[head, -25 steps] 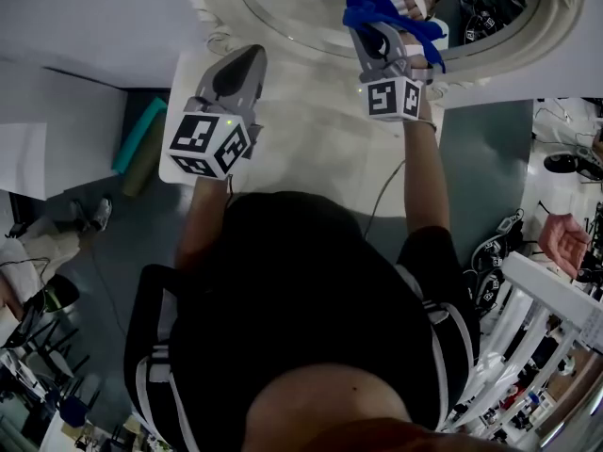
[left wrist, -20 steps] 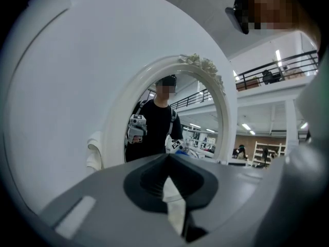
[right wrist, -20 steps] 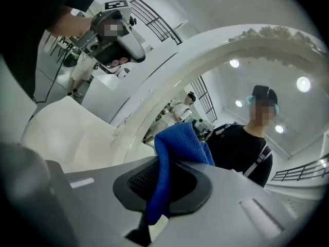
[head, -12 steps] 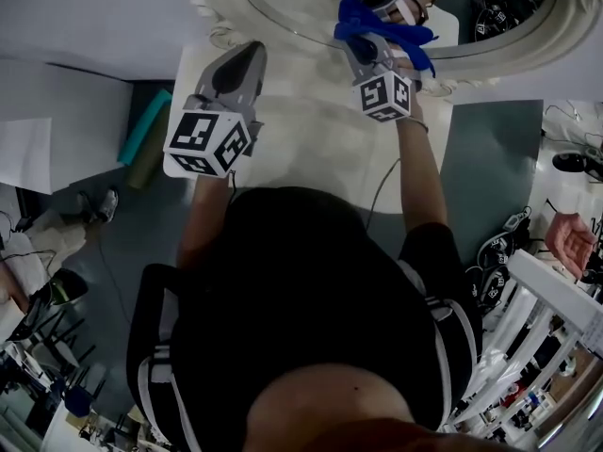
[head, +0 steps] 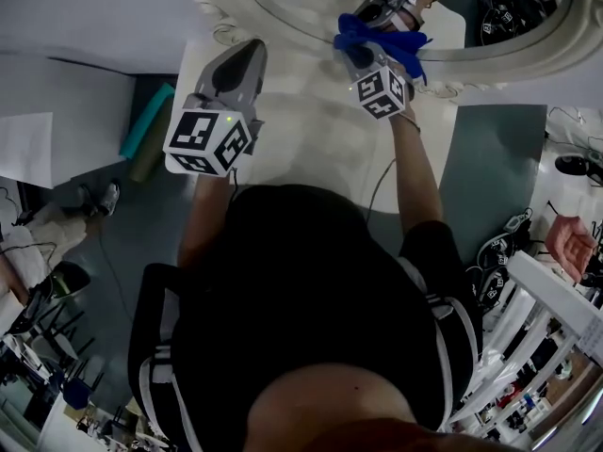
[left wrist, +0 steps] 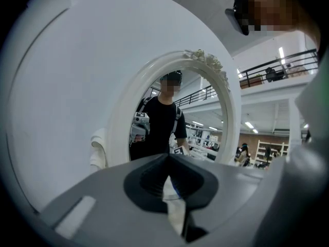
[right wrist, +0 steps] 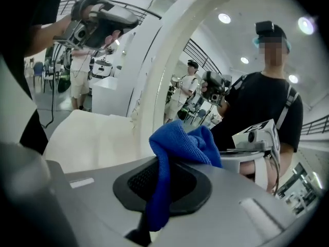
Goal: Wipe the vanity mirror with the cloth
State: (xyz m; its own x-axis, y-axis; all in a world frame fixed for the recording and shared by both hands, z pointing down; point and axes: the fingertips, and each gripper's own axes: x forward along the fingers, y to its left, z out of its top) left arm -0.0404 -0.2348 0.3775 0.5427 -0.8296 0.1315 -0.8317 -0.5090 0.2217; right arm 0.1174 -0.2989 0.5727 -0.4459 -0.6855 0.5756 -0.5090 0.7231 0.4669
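The vanity mirror has an ornate white oval frame and stands at the back of the white tabletop. My right gripper is shut on a blue cloth, which bunches over the jaw tips at the mirror's lower rim; whether it touches the glass I cannot tell. In the right gripper view the blue cloth hangs down between the jaws of the right gripper, beside the mirror's frame. My left gripper is shut and empty, left of the cloth, short of the mirror. The left gripper faces the glass.
A teal roll lies on the floor left of the table. A person's hand and a white rack are at the right. Cables and gear lie on the floor at the right.
My right gripper has carried the cloth a little left and further toward the mirror's lower rim. The left gripper has stayed where it was.
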